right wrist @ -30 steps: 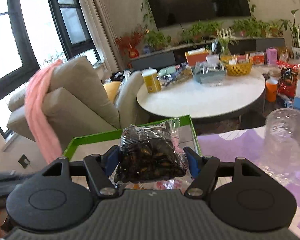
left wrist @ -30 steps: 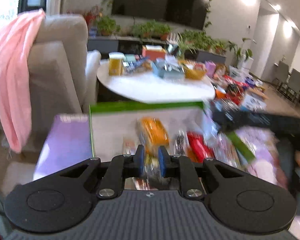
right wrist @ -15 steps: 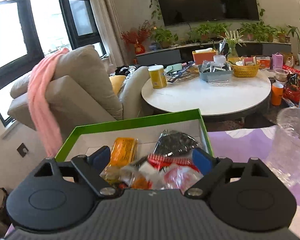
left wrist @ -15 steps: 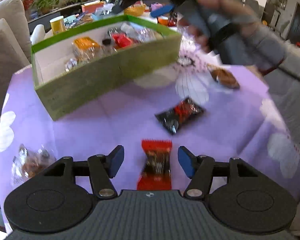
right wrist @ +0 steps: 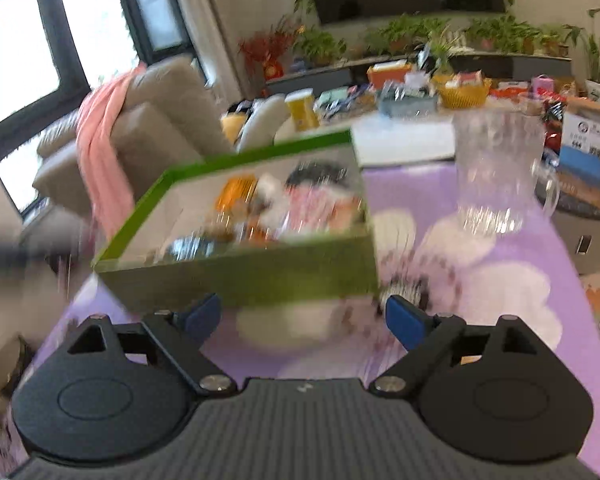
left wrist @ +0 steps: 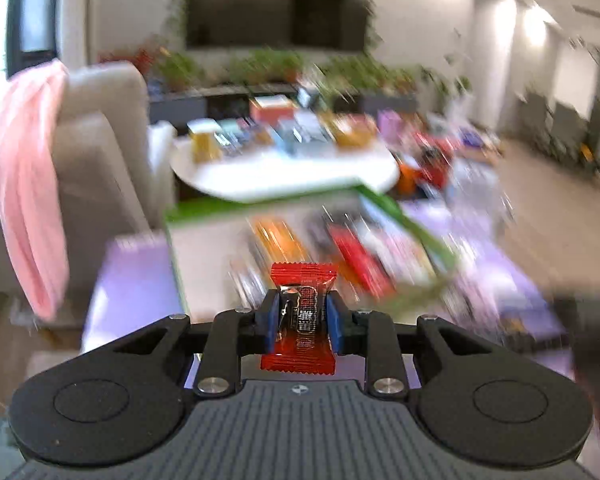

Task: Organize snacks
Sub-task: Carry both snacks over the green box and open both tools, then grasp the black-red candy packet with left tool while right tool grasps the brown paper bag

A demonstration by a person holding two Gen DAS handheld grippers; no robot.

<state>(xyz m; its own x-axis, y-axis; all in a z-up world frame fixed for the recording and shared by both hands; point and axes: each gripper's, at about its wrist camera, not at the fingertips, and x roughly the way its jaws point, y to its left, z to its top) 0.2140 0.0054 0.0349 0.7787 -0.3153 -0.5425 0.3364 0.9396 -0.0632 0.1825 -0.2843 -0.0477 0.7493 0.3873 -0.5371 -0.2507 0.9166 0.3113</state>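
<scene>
My left gripper (left wrist: 302,322) is shut on a small red and black candy packet (left wrist: 300,318) and holds it above the near side of the green box (left wrist: 428,236), which holds several blurred snack packets. My right gripper (right wrist: 303,318) is open and empty, low over the purple flowered tablecloth (right wrist: 480,288), just in front of the green box (right wrist: 240,280). Several snacks lie inside that box in the right wrist view too.
A clear glass jug (right wrist: 496,168) stands on the cloth to the right of the box. A beige sofa with a pink cloth (right wrist: 104,160) is at the left. A white round table (left wrist: 284,176) with more items stands behind.
My left gripper closed on the red candy packet, lifted it off the cloth and carried it over the box. My right gripper, empty, drew back from over the box to in front of it.
</scene>
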